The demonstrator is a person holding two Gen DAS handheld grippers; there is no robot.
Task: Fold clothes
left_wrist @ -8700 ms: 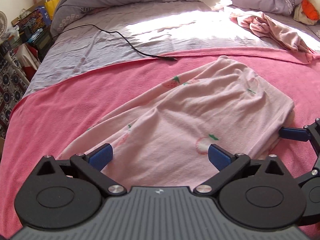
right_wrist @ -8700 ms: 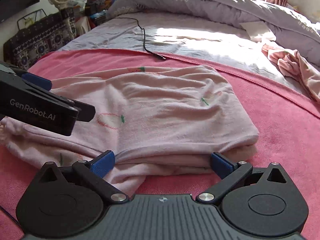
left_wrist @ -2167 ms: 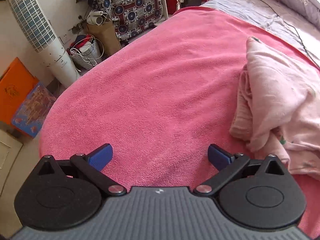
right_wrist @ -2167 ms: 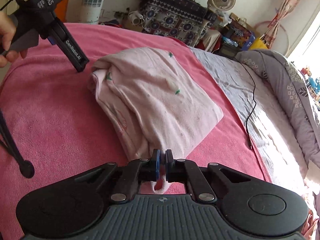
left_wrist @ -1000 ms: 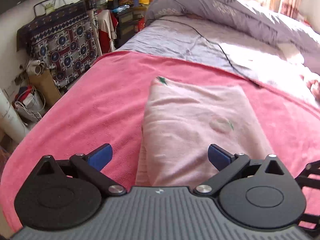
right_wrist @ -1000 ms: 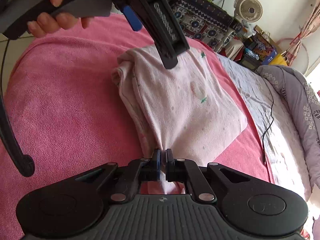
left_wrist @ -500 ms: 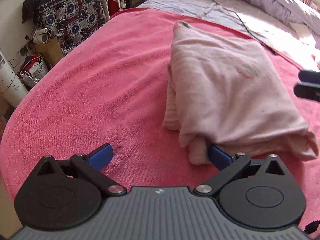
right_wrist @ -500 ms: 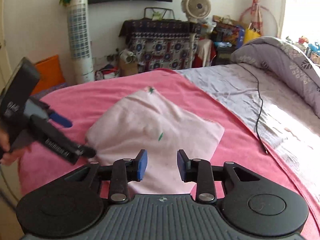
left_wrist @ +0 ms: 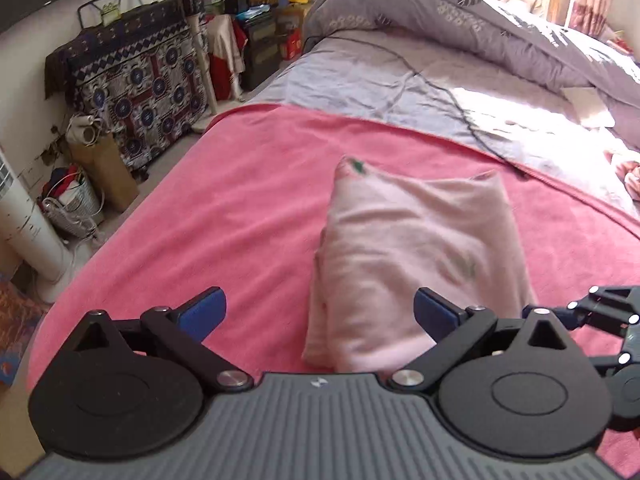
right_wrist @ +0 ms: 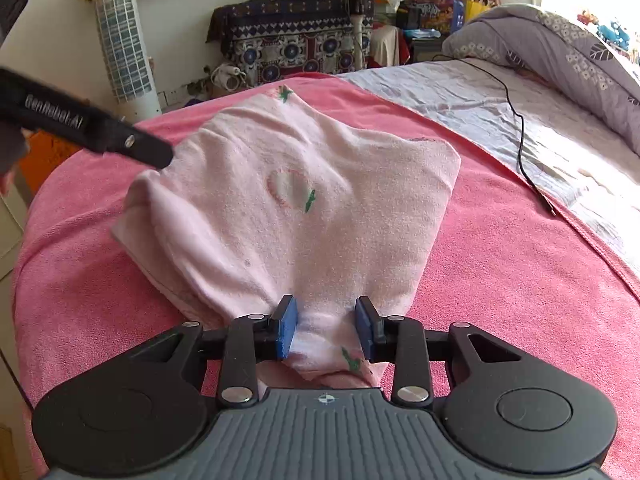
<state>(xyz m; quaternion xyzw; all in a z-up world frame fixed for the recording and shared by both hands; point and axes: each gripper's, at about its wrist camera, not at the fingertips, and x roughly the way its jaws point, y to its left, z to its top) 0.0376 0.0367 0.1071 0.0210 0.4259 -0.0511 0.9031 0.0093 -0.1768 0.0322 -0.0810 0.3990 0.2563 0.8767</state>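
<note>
Nearest in the right wrist view, the right claw (right_wrist: 326, 330) sits with its blue pads part-way apart around the near, bunched end of the garment (right_wrist: 288, 216); the pads stand beside the cloth rather than squeezing it, so I read it as released, not pinched. The left claw (left_wrist: 318, 314) is spread wide, its jaws having just closed a little, and nothing is gripped: the garment's near edge lies between the pads, nearer the right one, with neither pressing on it. The garment is a pale pink piece with small fruit prints, folded into a thick packet lying on the pink blanket (left_wrist: 248, 208) that covers the near part of the bed. The step in hand looks like the end of a fold, with both claws letting go. The next move probably calls for tidying: the near corner is bunched and layers show along the left edge, so squaring them would help. Farther off lie the grey sheet (left_wrist: 360, 76) with a black cable (left_wrist: 460, 108) across it, and a grey duvet (left_wrist: 460, 12). Count: two claws, one folded garment, one blanket, one cable, one duvet; a scrap of another pink cloth (left_wrist: 630, 176) shows at the far right.
</note>
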